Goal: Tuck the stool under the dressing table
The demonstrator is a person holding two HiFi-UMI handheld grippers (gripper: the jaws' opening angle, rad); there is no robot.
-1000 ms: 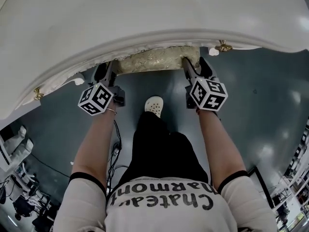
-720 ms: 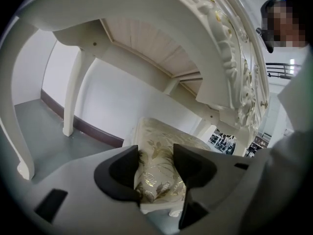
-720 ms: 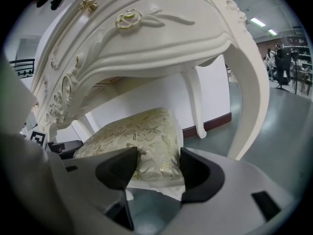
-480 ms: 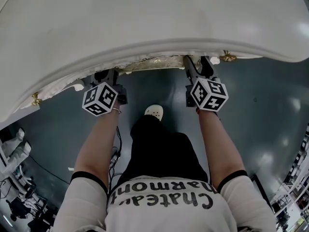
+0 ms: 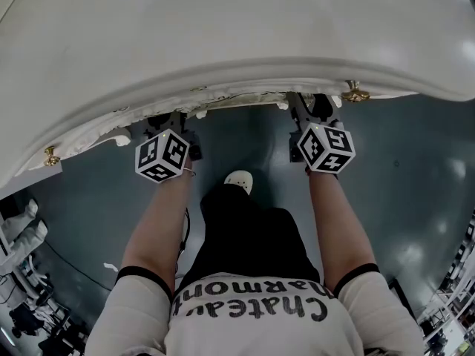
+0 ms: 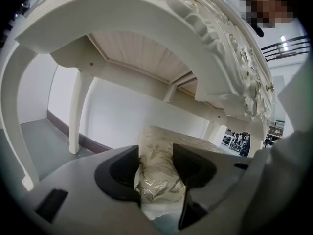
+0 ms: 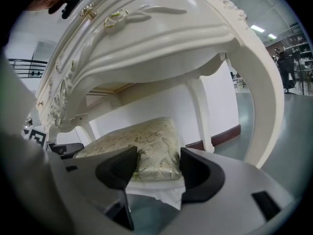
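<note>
Under the glossy, carved cream dressing table the stool has slid deeper than a second ago, nearly hidden below its tabletop. Its padded cushion, pale gold leaf-patterned fabric, sits between both pairs of jaws: left gripper and right gripper each clamp a near corner.

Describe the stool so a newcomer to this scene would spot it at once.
Find the big cream dressing table with carved, curved legs. Beneath its top sits the stool. It alone is padded: a cream cushion patterned with gold leaves, on a white base.
</note>
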